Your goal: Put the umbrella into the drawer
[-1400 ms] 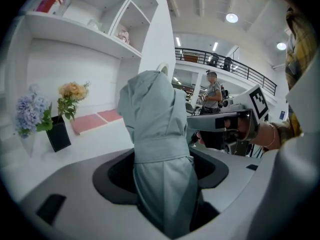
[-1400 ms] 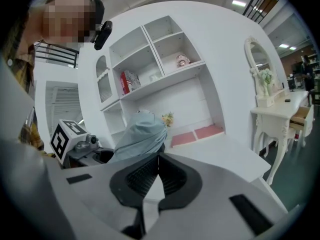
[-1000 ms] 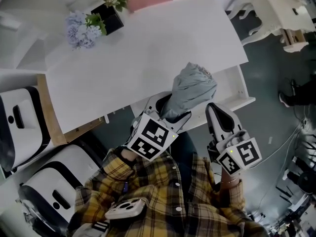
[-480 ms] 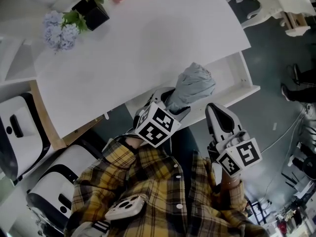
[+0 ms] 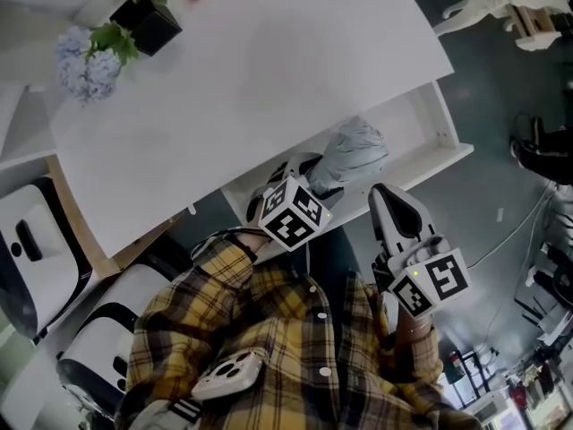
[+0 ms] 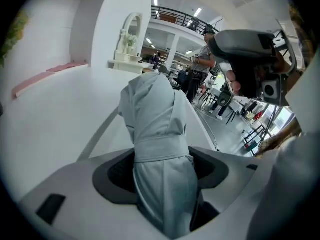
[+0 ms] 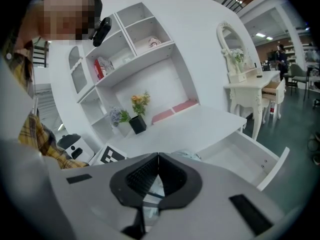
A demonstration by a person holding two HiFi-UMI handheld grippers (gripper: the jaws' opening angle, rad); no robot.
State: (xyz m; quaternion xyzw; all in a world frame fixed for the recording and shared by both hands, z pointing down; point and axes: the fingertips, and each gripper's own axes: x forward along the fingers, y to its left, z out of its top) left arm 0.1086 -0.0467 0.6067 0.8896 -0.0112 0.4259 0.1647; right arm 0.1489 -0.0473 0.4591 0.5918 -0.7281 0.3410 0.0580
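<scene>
Two tools at the open drawer (image 5: 421,143) under the white desk (image 5: 269,70). Clamped in the left tool (image 5: 307,179), the folded grey umbrella (image 5: 355,149) points over the drawer. The right tool (image 5: 390,202), jaws together and empty, hangs just beside.

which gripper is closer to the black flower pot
Left. The left gripper, shut on the umbrella, sits at the front edge of the desk, across it from the black flower pot. The right gripper, fingers together, hangs farther out, beyond the desk.
</scene>
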